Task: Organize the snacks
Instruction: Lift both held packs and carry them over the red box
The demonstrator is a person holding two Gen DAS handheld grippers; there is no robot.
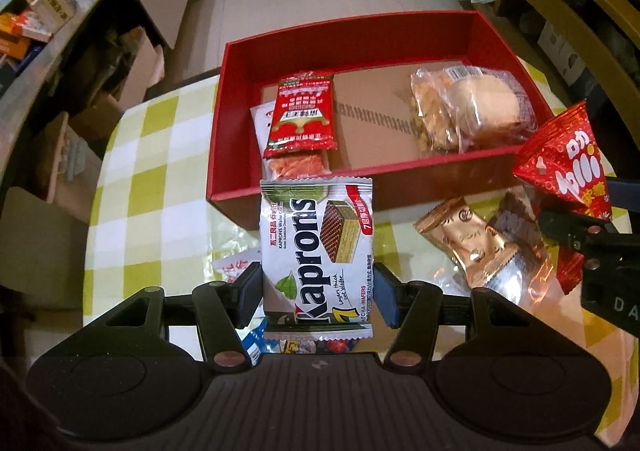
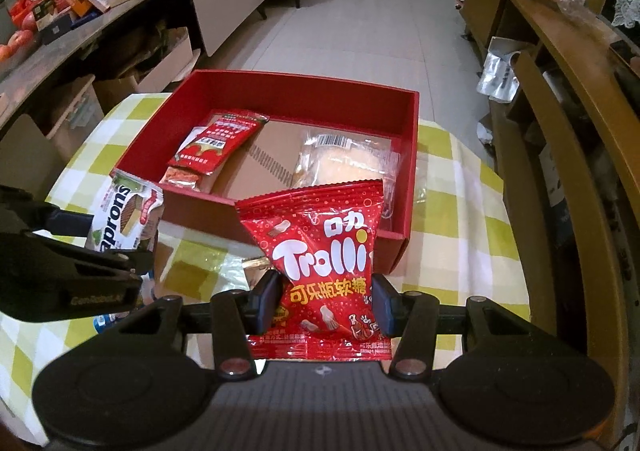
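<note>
My left gripper (image 1: 318,293) is shut on a white Kaprons wafer packet (image 1: 316,247), held just in front of the near wall of the red box (image 1: 288,187). My right gripper (image 2: 324,305) is shut on a red Trolli gummy bag (image 2: 320,251), held before the red box (image 2: 280,91) at its near right corner. Inside the box lie a red sachet (image 1: 302,111) over an orange snack on the left, and clear-wrapped pastries (image 1: 472,107) on the right. The Trolli bag (image 1: 568,167) shows at the right edge of the left wrist view, and the Kaprons packet (image 2: 124,219) at the left of the right wrist view.
The box stands on a round table with a yellow-checked cloth (image 1: 140,179). Gold and brown wrapped snacks (image 1: 480,243) lie on the cloth to the right of the wafer packet. A cluttered counter (image 2: 80,3) runs along the left, wooden shelving (image 2: 560,91) along the right.
</note>
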